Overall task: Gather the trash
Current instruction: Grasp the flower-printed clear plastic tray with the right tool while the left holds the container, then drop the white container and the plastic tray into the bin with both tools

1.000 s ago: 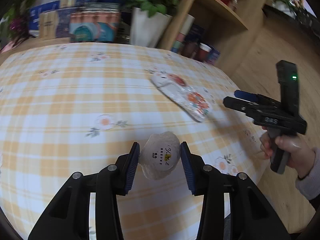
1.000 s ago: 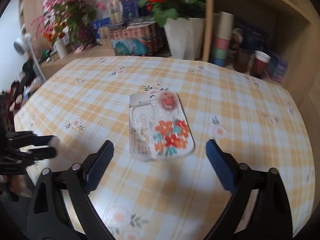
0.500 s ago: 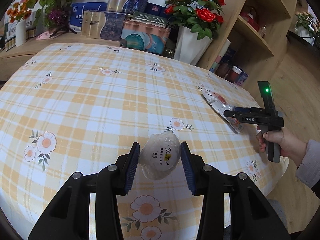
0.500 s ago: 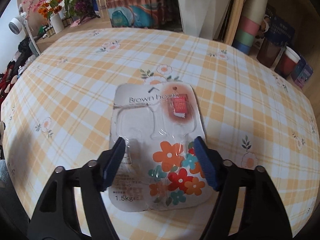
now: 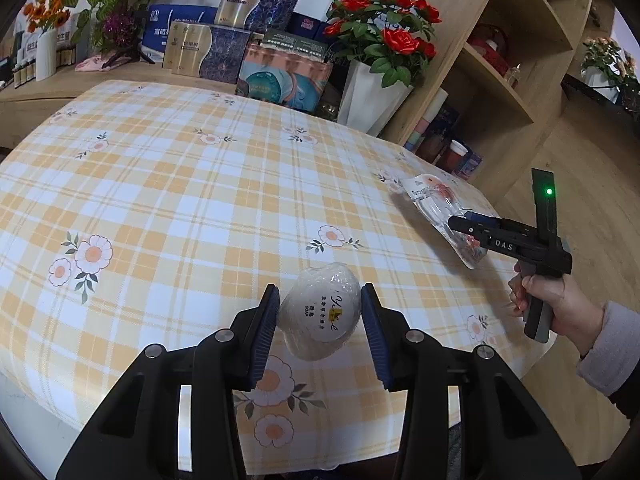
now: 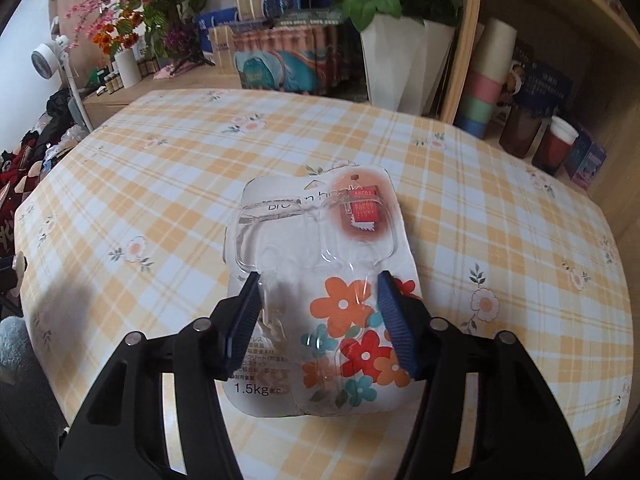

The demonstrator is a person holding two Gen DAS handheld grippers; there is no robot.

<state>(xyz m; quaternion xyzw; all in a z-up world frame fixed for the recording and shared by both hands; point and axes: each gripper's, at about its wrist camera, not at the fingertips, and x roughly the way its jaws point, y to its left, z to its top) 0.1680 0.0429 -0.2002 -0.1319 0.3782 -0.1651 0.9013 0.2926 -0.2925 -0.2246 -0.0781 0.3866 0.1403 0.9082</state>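
Left gripper (image 5: 319,316) clenched on white wrapped soap (image 5: 320,317), raised above checked tabletop (image 5: 180,184). Right gripper (image 6: 320,312) grasping flowered blister pack (image 6: 320,240), lifted off tabletop near right edge.

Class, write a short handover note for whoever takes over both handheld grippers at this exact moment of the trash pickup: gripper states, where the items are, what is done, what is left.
Left gripper: shut on the wrapped soap, held clear above the checked tablecloth.
Right gripper: shut on the blister pack; from the left wrist view the pack's far end looks raised off the cloth.
Done: both pieces of trash are gripped.
Left: carry both to a bin; none is visible in either view, so locate it first.
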